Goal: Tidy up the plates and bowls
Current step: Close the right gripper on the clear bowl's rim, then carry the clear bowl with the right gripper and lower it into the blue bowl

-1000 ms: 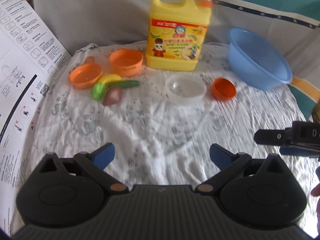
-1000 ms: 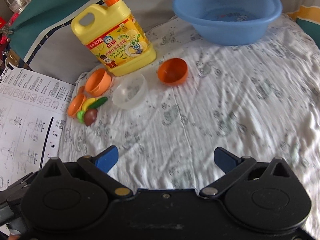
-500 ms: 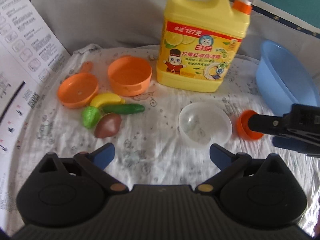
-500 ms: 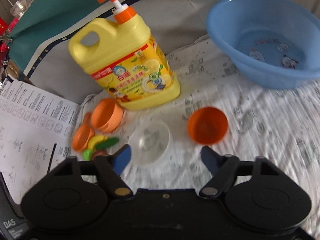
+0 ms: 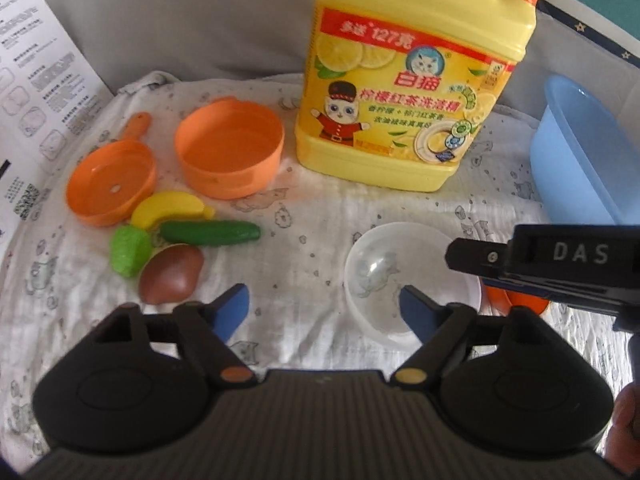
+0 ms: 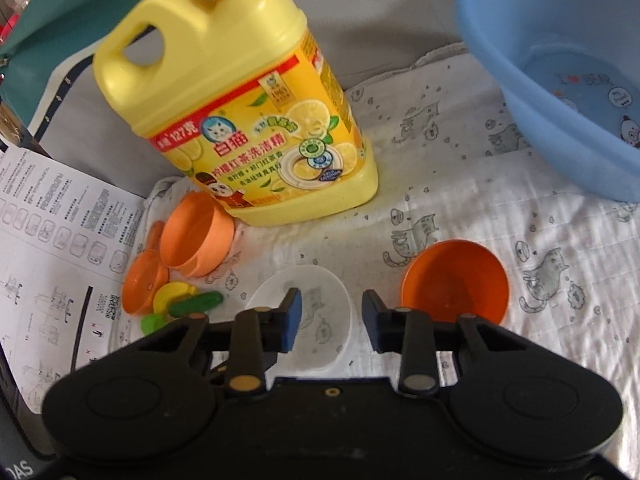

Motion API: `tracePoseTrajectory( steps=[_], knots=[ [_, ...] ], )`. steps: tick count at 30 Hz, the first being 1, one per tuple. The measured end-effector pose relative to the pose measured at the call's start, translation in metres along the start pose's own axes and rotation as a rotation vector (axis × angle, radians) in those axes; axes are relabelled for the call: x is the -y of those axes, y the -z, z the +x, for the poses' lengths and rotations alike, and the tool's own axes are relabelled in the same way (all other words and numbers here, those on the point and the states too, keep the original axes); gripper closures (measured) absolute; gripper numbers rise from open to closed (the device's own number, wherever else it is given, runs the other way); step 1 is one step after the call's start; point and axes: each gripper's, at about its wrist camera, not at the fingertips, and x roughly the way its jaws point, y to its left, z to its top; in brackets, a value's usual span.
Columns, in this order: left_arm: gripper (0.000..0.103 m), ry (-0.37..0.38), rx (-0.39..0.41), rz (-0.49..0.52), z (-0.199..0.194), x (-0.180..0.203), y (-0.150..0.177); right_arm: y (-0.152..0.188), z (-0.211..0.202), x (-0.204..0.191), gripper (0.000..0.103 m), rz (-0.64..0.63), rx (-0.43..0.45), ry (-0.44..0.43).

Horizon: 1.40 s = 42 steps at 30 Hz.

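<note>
A clear plastic bowl (image 5: 404, 280) (image 6: 316, 312) sits on the printed cloth. A small orange bowl (image 6: 456, 280) stands right of it, mostly hidden in the left wrist view (image 5: 520, 302). An orange pot (image 5: 228, 152) (image 6: 196, 236) and an orange pan (image 5: 110, 180) (image 6: 142, 286) sit at the left. My left gripper (image 5: 324, 312) is open, its right finger over the clear bowl's near rim. My right gripper (image 6: 330, 316) is partly closed, its jaws straddling the clear bowl's right rim without visibly pinching it.
A large yellow detergent jug (image 5: 404, 92) (image 6: 240, 120) stands behind the bowls. A blue basin (image 6: 560, 72) (image 5: 580, 152) sits at the back right. Toy banana (image 5: 168, 210), cucumber (image 5: 210, 233), green piece and brown onion (image 5: 172, 274) lie by the pan. A printed sheet (image 6: 52, 248) lies left.
Both grippers have moved forward toward the clear bowl. The right gripper's jaws have narrowed around the bowl's rim. The left gripper stays open.
</note>
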Motion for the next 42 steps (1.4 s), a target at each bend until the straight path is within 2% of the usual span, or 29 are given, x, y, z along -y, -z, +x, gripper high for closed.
tracePoseTrajectory(
  steps=[3, 5, 6, 8, 10, 16, 24, 42],
  knots=[
    [0.035, 0.016, -0.011, 0.003, 0.007, 0.001, 0.001, 0.001, 0.008, 0.003, 0.073, 0.01, -0.012, 0.002],
    [0.048, 0.028, -0.017, 0.009, 0.011, 0.003, 0.002, 0.002, 0.011, 0.004, 0.077, 0.017, -0.02, 0.003],
    [0.052, 0.035, -0.02, 0.013, 0.013, 0.004, 0.002, 0.003, 0.012, 0.005, 0.082, 0.021, -0.026, 0.004],
    [0.071, 0.055, -0.027, 0.026, 0.015, 0.006, 0.004, 0.005, 0.015, 0.007, 0.086, 0.035, -0.037, 0.005],
    [0.078, 0.071, -0.03, 0.042, 0.015, 0.009, 0.006, 0.008, 0.016, 0.006, 0.087, 0.048, -0.04, 0.0],
    [0.078, 0.056, -0.019, 0.078, 0.007, 0.013, 0.011, 0.016, 0.01, 0.004, 0.087, 0.047, -0.051, 0.002],
    [0.078, 0.068, -0.009, 0.099, -0.023, 0.016, 0.025, 0.035, -0.019, -0.004, 0.087, 0.016, -0.043, 0.004],
    [0.078, 0.134, 0.005, 0.17, -0.123, 0.031, 0.112, 0.117, -0.129, 0.011, 0.087, 0.006, -0.031, -0.02]
  ],
)
